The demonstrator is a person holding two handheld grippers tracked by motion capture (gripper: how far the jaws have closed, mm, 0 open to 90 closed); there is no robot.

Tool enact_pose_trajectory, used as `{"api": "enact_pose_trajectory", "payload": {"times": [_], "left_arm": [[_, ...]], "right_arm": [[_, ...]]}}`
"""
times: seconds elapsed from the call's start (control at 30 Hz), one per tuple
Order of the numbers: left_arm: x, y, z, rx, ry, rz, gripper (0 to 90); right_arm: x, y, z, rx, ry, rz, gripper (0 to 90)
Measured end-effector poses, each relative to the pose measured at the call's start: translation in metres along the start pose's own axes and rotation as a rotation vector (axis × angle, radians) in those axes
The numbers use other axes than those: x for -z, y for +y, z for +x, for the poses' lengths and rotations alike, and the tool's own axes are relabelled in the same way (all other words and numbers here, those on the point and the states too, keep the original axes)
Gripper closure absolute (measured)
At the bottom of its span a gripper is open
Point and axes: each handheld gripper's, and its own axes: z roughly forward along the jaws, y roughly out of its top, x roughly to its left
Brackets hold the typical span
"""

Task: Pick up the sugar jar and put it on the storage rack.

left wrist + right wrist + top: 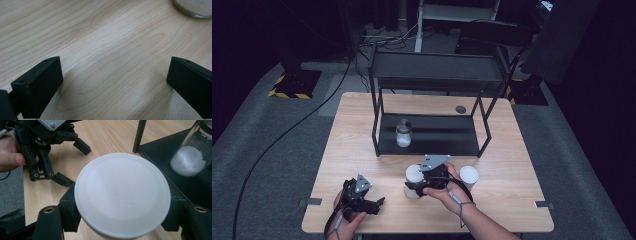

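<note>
A jar with a flat white lid [414,174] stands on the wooden table [362,150] in front of the black rack. My right gripper [413,189] is shut on it, with a jaw pressed against each side below the lid [122,195]. The right gripper [122,213] shows its two black jaws hugging the jar. My left gripper [379,202] rests at the table's front left, open, with bare wood between its jaws [115,67]. It also appears in the right gripper view as the left gripper [73,163], held by a hand.
A second white-lidded jar [469,175] stands just right of the held one. A glass jar of white powder [403,134] [188,157] sits on the lower shelf of the black rack [437,137]. A small dark disc [460,109] lies behind it. A round pale jar edge [195,7] shows ahead of the left gripper.
</note>
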Motion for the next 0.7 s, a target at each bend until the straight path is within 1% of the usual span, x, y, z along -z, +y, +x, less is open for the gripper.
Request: {"api": "enact_pose_trajectory", "payload": {"times": [0.27,0.47,0.7], "left_arm": [[0.000,0.000,0.000,-0.001,0.000,0.000,0.1],[0.000,0.000,0.000,-0.003,0.000,0.000,0.1],[0.000,0.000,0.000,-0.004,0.000,0.001,0.1]], "right_arm": [[0.000,0.003,0.002,0.015,-0.002,0.009,33.8],[0.002,0.009,0.001,0.021,0.000,0.025,33.8],[0.012,0.016,-0.003,0.012,0.002,0.004,33.8]]}}
